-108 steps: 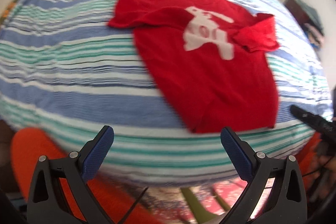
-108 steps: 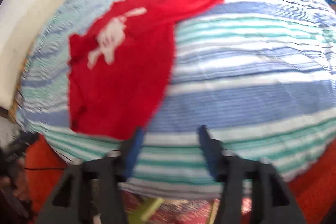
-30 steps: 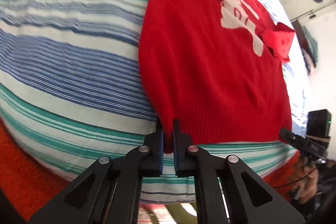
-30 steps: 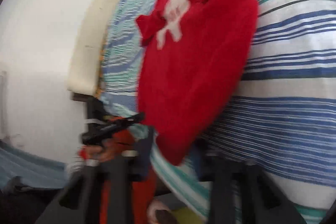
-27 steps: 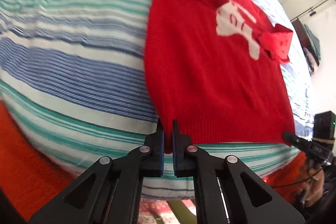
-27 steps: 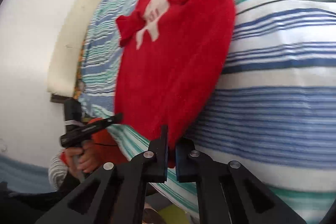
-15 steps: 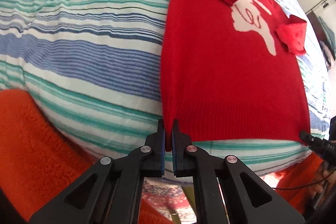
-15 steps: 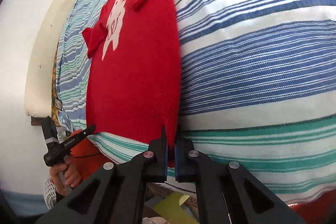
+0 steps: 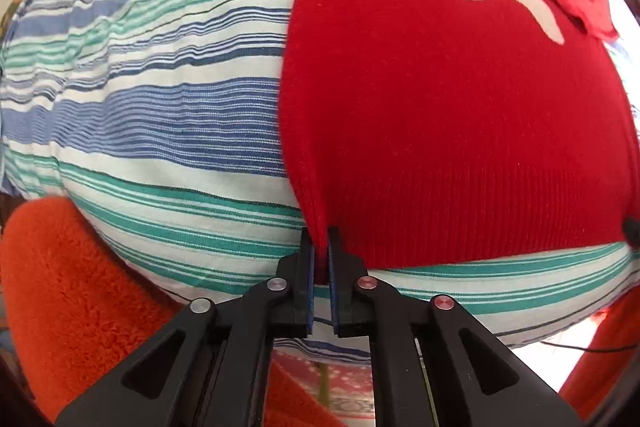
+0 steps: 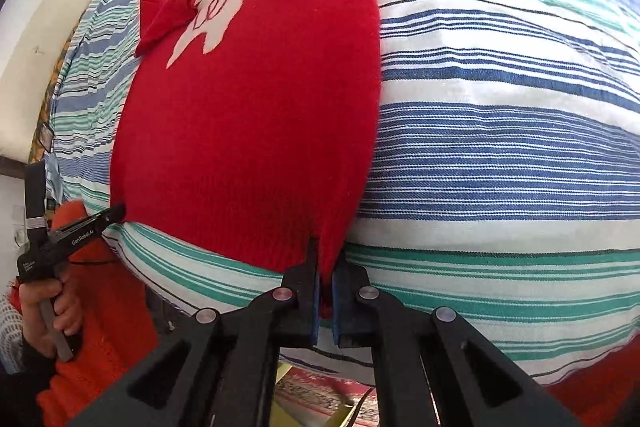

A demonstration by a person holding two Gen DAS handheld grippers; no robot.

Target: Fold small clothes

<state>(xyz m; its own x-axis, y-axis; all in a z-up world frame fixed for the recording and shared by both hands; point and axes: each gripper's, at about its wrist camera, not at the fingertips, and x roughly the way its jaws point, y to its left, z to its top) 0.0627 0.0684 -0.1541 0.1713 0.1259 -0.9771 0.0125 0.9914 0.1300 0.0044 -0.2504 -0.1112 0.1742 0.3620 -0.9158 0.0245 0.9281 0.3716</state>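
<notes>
Red sweater (image 9: 440,115) lies flat on the striped sheet (image 9: 152,115), white print (image 10: 224,3) at the far end, both sleeves folded over it. We pinch its near hem at both corners: left gripper (image 9: 320,259) has the left corner between its pads, jaws opening; right gripper (image 10: 326,279) is pressed tight on the right corner. Left hand (image 10: 48,311) shows off the sweater's left hem corner, orange sleeve (image 9: 72,307) below the sheet edge.

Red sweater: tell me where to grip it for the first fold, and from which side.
Grip the red sweater at its two ribbed hem corners, coming from the near bed edge. The hem lies straight there. The left gripper, jaws opening, and right gripper already hold them.
</notes>
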